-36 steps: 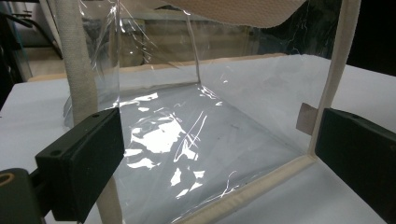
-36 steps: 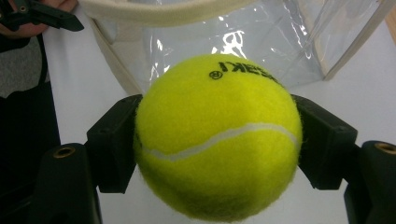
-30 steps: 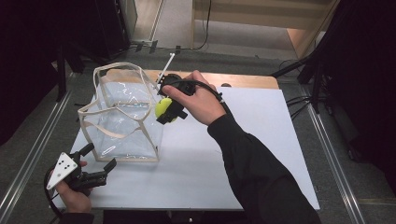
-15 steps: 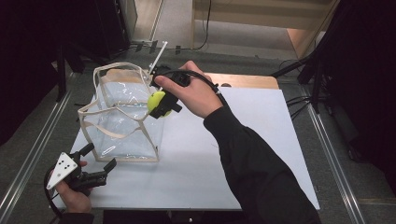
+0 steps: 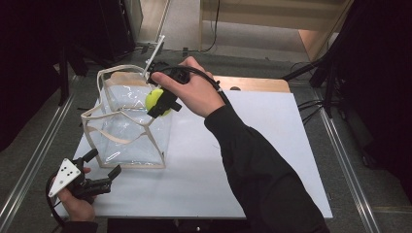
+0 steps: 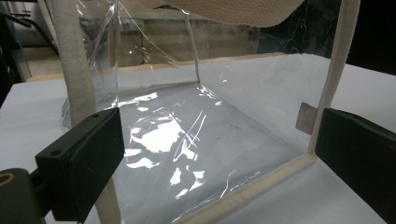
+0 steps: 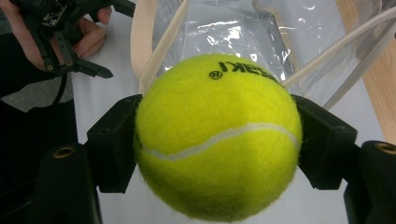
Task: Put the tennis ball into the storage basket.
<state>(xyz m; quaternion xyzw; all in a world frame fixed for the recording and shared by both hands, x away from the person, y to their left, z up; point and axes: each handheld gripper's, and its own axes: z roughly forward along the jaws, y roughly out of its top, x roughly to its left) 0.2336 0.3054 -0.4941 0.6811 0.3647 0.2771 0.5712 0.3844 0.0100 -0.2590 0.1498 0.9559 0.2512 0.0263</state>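
Note:
A clear plastic tote bag [image 5: 128, 128] with cream fabric trim and handles stands open on the white table [image 5: 252, 145]. My right gripper [image 5: 158, 104] is shut on a yellow tennis ball [image 7: 217, 137], holding it over the bag's right rim; the ball [image 5: 154, 99] hangs just above the opening. My left gripper [image 5: 99, 170] stands open near the table's front left corner, a little short of the bag's lower corner. In the left gripper view the bag's trimmed bottom edge [image 6: 247, 193] lies ahead, between the spread jaws.
The white table top has a wooden strip [image 5: 257, 83] along its far edge. Metal rails [image 5: 342, 155] run along both sides of the table. Dark equipment and cables [image 5: 311, 104] sit beyond the right edge. Open table surface lies to the right of the bag.
My right gripper has carried the tennis ball left and up, from beside the bag's right side to over its open top. The left gripper has stayed where it was.

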